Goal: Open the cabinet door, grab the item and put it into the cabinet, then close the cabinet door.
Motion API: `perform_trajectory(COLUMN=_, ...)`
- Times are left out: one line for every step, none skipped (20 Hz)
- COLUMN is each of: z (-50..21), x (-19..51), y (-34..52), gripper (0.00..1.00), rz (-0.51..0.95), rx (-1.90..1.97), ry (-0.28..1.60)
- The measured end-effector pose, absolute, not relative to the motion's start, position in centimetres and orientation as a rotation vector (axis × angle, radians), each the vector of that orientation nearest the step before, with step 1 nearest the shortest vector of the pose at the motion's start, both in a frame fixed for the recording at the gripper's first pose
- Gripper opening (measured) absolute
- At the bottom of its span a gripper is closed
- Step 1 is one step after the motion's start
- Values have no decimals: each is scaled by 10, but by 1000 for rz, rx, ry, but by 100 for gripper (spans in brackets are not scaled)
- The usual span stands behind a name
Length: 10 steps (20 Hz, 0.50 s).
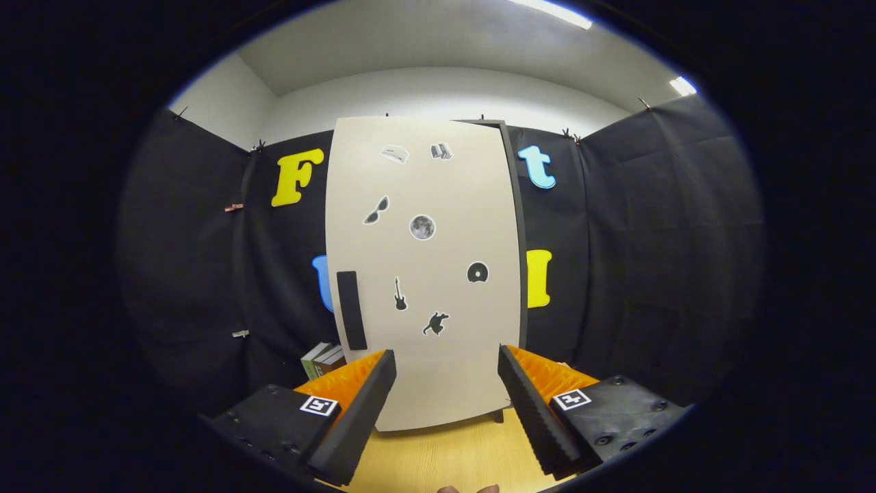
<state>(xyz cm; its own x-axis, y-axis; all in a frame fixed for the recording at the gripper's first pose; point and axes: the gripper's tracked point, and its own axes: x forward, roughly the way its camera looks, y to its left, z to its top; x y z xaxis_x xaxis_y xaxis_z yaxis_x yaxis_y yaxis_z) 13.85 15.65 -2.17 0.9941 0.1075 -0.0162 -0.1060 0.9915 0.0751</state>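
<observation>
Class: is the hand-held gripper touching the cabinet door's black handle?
Apart. The gripper view shows the hand-held gripper open, the handle beyond its fingers.

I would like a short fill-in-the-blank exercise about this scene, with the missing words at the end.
1. The cabinet door is ____, so nothing inside can be seen.
2. The gripper has its fingers ____, with nothing between them.
3. The dark handle sits near the door's ____ edge.
4. The books stand on the wooden table, just beyond the ____ finger.

Missing words: shut; open; left; left
</observation>
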Motion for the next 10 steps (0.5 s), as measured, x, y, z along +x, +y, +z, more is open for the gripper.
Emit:
perform_trajectory(z=-22, x=139, y=155, gripper=97, rz=103, rx=69, ry=21)
perform_trajectory(z=-23, x=139, y=154, gripper=98, rz=99, rx=64, ry=21)
perform_trajectory(z=-23, x=138, y=152, gripper=98, rz=94, rx=57, ry=22)
perform_trajectory(z=-23, x=138, y=151, gripper=98, rz=92, rx=52, ry=21)
perform_trajectory(z=-23, x=138, y=151, gripper=98, rz=91, rx=50, ry=21)
perform_trajectory(z=-23, x=138, y=151, gripper=98, rz=90, rx=48, ry=21)
perform_trajectory(z=-24, x=138, y=152, gripper=97, rz=91, rx=45, ry=22)
perform_trajectory(z=-25, x=138, y=153, gripper=98, rz=93, rx=42, ry=25)
perform_trajectory(z=-26, x=138, y=154, gripper=98, rz=94, rx=38, ry=29)
perform_trajectory(z=-26, x=137, y=155, gripper=98, rz=96, rx=35, ry=29)
